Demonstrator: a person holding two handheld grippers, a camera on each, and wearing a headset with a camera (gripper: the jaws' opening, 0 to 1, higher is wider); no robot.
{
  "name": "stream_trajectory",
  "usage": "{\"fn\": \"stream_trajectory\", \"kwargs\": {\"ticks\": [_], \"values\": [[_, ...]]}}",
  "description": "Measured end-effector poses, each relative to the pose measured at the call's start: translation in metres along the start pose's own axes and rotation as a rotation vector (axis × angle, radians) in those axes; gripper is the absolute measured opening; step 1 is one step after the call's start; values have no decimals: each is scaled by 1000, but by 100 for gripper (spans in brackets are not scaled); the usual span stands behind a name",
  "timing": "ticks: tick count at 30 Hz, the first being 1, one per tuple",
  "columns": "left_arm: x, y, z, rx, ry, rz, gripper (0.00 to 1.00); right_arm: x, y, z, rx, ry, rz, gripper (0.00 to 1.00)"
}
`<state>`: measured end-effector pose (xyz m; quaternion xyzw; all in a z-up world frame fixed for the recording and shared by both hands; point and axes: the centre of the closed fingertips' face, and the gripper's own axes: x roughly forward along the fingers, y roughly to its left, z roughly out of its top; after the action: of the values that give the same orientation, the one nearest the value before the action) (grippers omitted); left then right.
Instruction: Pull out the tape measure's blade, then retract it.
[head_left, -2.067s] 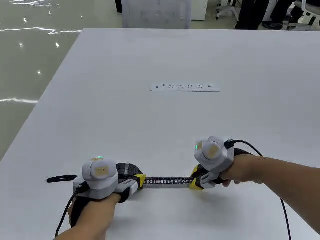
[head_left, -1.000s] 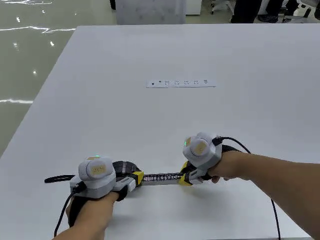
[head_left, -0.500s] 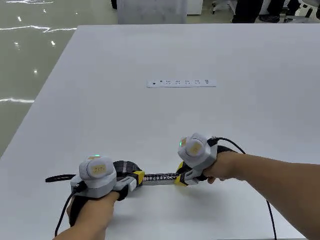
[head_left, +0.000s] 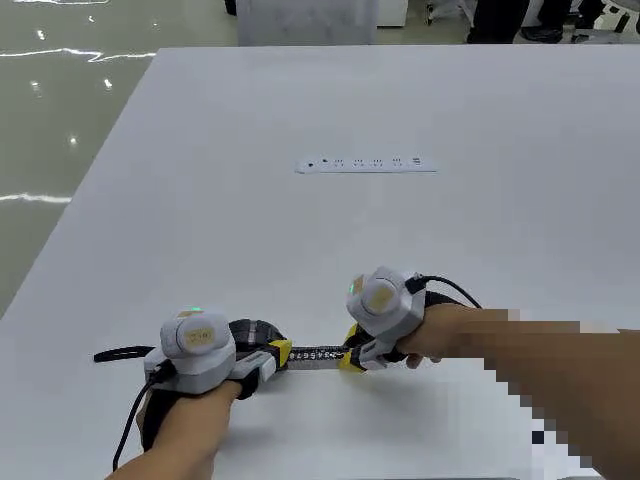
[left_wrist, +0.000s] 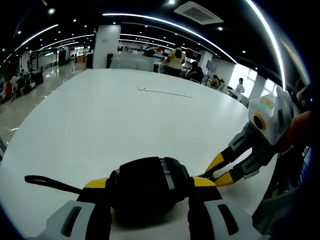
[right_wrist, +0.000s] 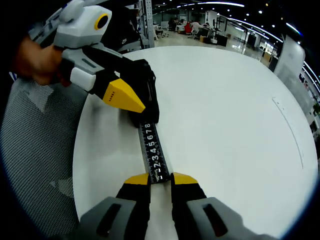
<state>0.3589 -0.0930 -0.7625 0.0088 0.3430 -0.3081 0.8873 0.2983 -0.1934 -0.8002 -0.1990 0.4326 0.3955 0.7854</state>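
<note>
Head view | tape measure (head_left: 250, 336) on table (head_left: 300, 230), clamped between left gripper (head_left: 268, 362) jaws | blade (head_left: 316, 354) partly out, tip pinched by right gripper (head_left: 350, 362) | risk: weak pinch lets tip slip; blade would snap back hard.

Open-plan office or lab hall. Large white surface (head_left: 200, 200) with power strip (head_left: 367, 164) at upper middle; glossy floor (head_left: 50, 120) at left edge; ceiling light strips (left_wrist: 150, 19), air-con cassette (left_wrist: 198, 12) along top; people (left_wrist: 176, 59) in background.
</note>
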Motion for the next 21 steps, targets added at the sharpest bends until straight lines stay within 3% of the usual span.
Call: {"fn": "stream_trajectory", "kwargs": {"ticks": [21], "values": [[1, 1, 0, -3, 4, -3, 59, 11, 5, 16, -3, -22, 12, 14]]}}
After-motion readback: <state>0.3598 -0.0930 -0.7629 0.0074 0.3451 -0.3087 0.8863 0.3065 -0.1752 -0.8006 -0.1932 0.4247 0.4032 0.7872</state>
